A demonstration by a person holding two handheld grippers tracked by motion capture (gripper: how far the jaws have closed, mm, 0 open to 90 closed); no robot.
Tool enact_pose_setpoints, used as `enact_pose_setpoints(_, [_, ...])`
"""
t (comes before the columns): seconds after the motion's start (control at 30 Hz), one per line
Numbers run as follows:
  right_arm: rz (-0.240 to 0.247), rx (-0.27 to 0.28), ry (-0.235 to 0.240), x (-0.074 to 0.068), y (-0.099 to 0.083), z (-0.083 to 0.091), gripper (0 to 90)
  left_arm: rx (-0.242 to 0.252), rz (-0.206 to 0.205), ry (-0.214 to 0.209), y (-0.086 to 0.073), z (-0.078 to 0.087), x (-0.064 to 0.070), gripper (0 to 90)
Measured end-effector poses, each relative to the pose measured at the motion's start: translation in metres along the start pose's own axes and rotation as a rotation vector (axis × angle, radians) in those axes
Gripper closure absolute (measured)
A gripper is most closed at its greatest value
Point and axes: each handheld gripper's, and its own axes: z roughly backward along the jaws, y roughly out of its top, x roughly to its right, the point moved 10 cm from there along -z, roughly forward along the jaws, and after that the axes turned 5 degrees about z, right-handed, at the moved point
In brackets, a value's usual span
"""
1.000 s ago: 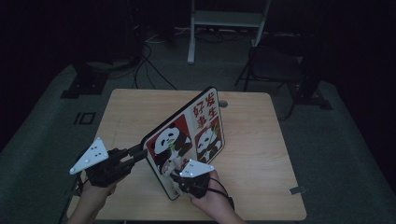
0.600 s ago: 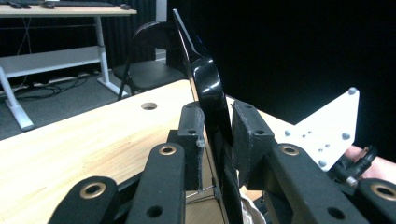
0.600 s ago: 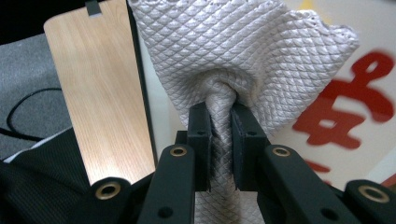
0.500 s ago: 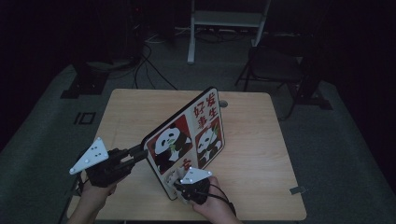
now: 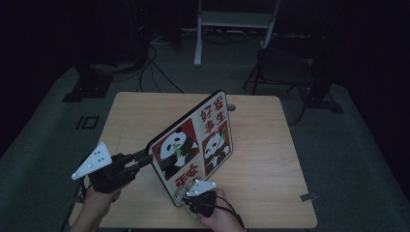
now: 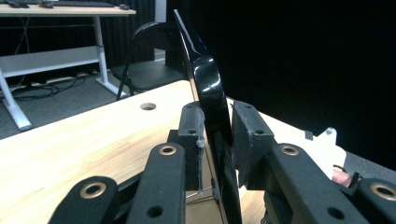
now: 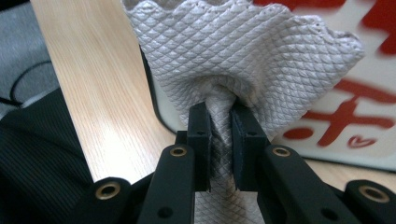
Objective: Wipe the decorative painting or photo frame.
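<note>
A black-rimmed board point(image 5: 196, 145) with panda pictures and red characters stands tilted on edge on the wooden table point(image 5: 270, 145). My left gripper point(image 5: 147, 157) is shut on the board's left edge and props it up; in the left gripper view the glossy black edge point(image 6: 208, 88) runs between the two pads. My right gripper point(image 5: 189, 199) sits at the board's lower front corner, shut on a grey textured cloth point(image 7: 233, 51) that is pressed against the board's face point(image 7: 369, 93).
A small hole point(image 5: 231, 107) lies in the tabletop behind the board. A dark folding chair point(image 5: 285, 67) and a white desk frame point(image 5: 232, 21) stand beyond the table, with cables point(image 5: 154, 63) on the floor at the far left.
My right gripper with the cloth has slid down the board's face toward its lower corner. The left gripper and the board have stayed where they were.
</note>
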Motion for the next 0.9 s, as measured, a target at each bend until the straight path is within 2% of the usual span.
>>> enact_pose_setpoints(0.17, [-0.001, -0.030, 0.010, -0.002, -0.008, -0.005, 79.9, 0.002, 0.006, -0.008, 0.000, 0.000, -0.001, 75.6])
enact_pose_setpoints(0.27, [0.000, -0.040, 0.016, -0.002, -0.007, -0.002, 79.9, 0.004, 0.011, -0.010, 0.000, 0.000, -0.002, 75.2])
enact_pose_setpoints(0.43, [-0.016, 0.039, -0.014, 0.009, 0.013, 0.019, 80.0, 0.012, -0.003, 0.001, 0.001, 0.001, -0.004, 73.9])
enact_pose_setpoints(0.47, [-0.016, 0.039, -0.014, 0.009, 0.013, 0.019, 80.0, 0.012, -0.003, 0.001, 0.001, 0.001, -0.004, 71.6])
enact_pose_setpoints(0.57, [-0.019, 0.086, -0.038, 0.018, 0.026, 0.034, 79.9, 0.030, -0.006, 0.017, 0.007, 0.009, -0.007, 70.4])
enact_pose_setpoints(0.7, [-0.018, 0.136, -0.057, 0.025, 0.041, 0.050, 79.9, 0.050, 0.010, 0.055, 0.010, 0.015, -0.019, 70.8])
enact_pose_setpoints(0.77, [-0.018, 0.146, -0.060, 0.026, 0.045, 0.053, 80.0, 0.050, 0.021, 0.057, 0.009, 0.016, -0.022, 70.7])
enact_pose_setpoints(0.8, [-0.013, 0.184, -0.070, 0.029, 0.058, 0.065, 80.0, 0.049, 0.046, 0.073, 0.006, 0.015, -0.032, 70.7])
enact_pose_setpoints(0.9, [-0.010, 0.215, -0.079, 0.031, 0.068, 0.073, 80.0, 0.043, 0.058, 0.086, 0.002, 0.012, -0.039, 70.7])
